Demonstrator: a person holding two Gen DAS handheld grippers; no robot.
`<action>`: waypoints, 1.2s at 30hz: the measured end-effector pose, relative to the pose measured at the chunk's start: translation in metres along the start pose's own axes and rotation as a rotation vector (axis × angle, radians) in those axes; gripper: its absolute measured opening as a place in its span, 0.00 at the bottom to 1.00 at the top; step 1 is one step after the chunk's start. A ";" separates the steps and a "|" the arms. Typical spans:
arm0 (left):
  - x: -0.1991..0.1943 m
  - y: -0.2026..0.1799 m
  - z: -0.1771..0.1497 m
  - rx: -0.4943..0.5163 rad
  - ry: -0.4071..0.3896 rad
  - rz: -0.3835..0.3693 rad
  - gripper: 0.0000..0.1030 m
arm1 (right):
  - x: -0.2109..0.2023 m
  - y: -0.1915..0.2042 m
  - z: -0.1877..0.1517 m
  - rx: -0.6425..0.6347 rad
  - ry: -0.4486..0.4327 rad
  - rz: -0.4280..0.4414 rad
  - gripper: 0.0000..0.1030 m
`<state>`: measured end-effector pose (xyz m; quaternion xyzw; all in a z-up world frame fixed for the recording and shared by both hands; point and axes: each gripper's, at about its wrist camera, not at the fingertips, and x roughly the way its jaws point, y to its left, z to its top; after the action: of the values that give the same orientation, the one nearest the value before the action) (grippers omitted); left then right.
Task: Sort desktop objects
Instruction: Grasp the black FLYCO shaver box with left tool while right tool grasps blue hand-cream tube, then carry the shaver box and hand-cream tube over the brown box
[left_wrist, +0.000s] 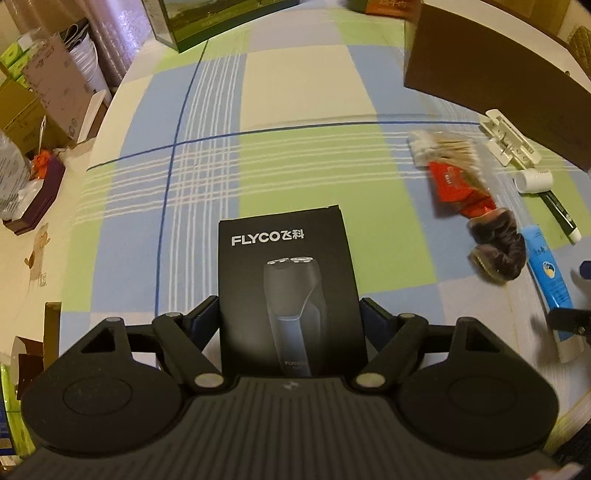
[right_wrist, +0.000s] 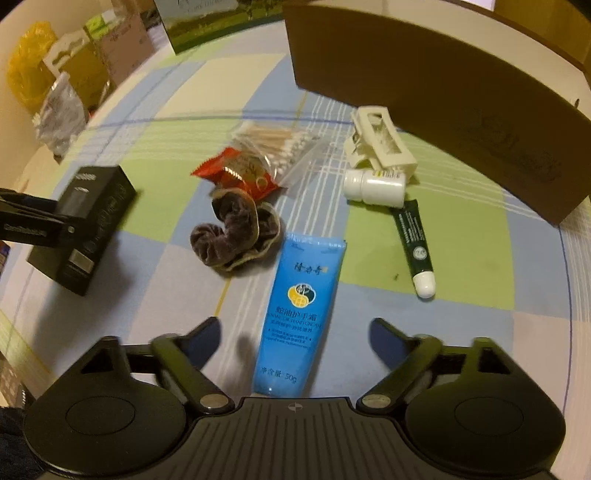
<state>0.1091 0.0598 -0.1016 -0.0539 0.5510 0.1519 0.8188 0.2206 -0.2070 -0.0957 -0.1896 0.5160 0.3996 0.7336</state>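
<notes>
A brown cardboard box (right_wrist: 443, 110) stands at the far right of the table (left_wrist: 303, 81), which is covered by a checked cloth of blue, green and cream; what the box holds cannot be seen from either view. The left claw (left_wrist: 289, 314) is closed onto a black Flyco shaver box (left_wrist: 288, 291), its blue pads pressing the box's two long sides; in the right wrist view the box's far end sits on or just above the cloth, which of the two I cannot tell. The box front shows white lettering and a picture of a dark shaver. The right claw (right_wrist: 295, 332) stands wide open and holds nothing, its fingers either side of the lower end of a blue hand cream tube (right_wrist: 299, 314) that lies flat on the cloth, not touching it. Just beyond the tube lies a brown velvet scrunchie (right_wrist: 232, 232), with a red snack packet (right_wrist: 236, 173) and a clear bag of cotton swabs (right_wrist: 277, 144) behind it. To the right lie a cream hair claw clip (right_wrist: 380, 144), a small white bottle (right_wrist: 373, 184) on its side, and a dark green tube (right_wrist: 412, 243) with a white cap.
</notes>
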 end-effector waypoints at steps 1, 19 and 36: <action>0.000 0.001 -0.001 -0.004 -0.001 0.001 0.75 | 0.002 0.001 0.000 -0.004 0.011 -0.010 0.72; 0.023 -0.013 -0.002 0.050 0.030 0.042 0.76 | 0.005 0.009 -0.005 -0.102 0.039 -0.065 0.31; -0.001 -0.030 0.000 0.083 -0.004 -0.011 0.75 | -0.017 -0.002 -0.007 -0.080 0.008 -0.045 0.30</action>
<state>0.1176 0.0310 -0.1033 -0.0225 0.5547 0.1244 0.8224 0.2151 -0.2194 -0.0829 -0.2322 0.4980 0.4025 0.7322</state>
